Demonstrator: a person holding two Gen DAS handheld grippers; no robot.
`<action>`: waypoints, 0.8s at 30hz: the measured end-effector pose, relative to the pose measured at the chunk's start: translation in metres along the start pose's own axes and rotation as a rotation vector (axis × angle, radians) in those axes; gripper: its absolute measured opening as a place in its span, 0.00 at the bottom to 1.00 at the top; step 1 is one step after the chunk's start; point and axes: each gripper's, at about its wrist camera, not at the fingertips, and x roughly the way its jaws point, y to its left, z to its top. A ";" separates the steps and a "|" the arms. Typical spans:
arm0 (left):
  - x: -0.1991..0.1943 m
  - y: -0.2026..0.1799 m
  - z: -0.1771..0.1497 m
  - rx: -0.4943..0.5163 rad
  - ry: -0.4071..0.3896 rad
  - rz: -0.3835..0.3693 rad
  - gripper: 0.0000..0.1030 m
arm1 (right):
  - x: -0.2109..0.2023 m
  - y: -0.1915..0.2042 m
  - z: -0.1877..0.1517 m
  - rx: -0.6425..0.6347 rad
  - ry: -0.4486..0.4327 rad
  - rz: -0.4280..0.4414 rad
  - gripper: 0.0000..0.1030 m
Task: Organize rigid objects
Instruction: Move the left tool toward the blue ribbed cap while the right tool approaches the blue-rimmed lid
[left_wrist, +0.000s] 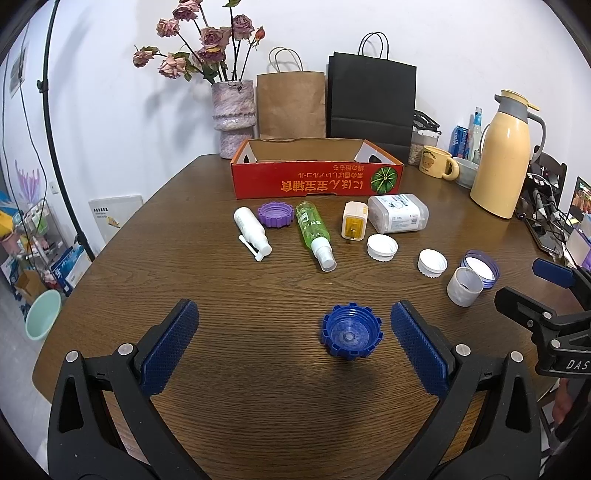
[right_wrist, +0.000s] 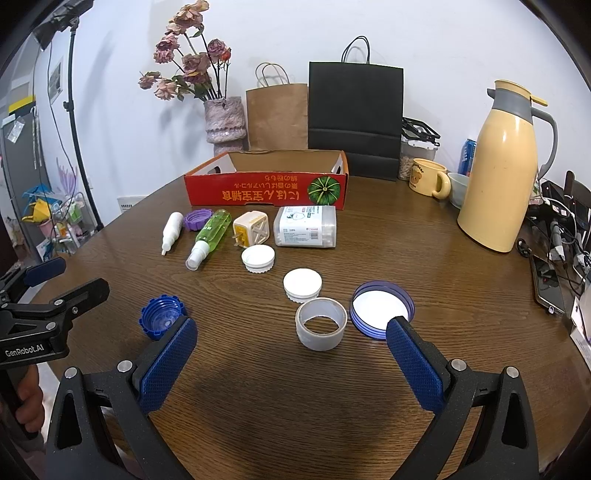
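Observation:
An empty red cardboard box (left_wrist: 317, 181) (right_wrist: 266, 192) stands at the back of the round wooden table. In front of it lie a white bottle (left_wrist: 253, 230), a purple cap (left_wrist: 275, 214), a green spray bottle (left_wrist: 314, 230), a yellow plug (left_wrist: 354, 221) and a clear plastic case (left_wrist: 399, 213). Two white caps (right_wrist: 258, 258) (right_wrist: 303, 284), a grey ring cap (right_wrist: 321, 324) and a purple-rimmed lid (right_wrist: 380, 308) lie nearer. A blue cap (left_wrist: 351, 335) (right_wrist: 161, 316) lies between my left gripper's fingers. My left gripper (left_wrist: 293, 343) is open and empty. My right gripper (right_wrist: 291, 363) is open and empty, just before the grey ring cap.
A vase of dried roses (left_wrist: 233, 114), a brown paper bag (left_wrist: 291, 105) and a black bag (left_wrist: 371, 101) stand behind the box. A yellow thermos (right_wrist: 498, 177), mug (right_wrist: 428, 182) and cables (right_wrist: 554, 236) crowd the right side.

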 end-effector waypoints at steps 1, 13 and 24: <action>0.000 0.000 0.000 0.000 0.000 0.001 1.00 | 0.000 0.000 0.000 0.000 0.000 0.000 1.00; 0.000 -0.001 0.000 0.000 0.001 0.002 1.00 | 0.002 0.003 -0.003 -0.003 0.003 0.004 1.00; 0.005 -0.008 -0.005 0.001 0.018 0.000 1.00 | 0.007 -0.001 -0.004 -0.004 0.018 0.015 1.00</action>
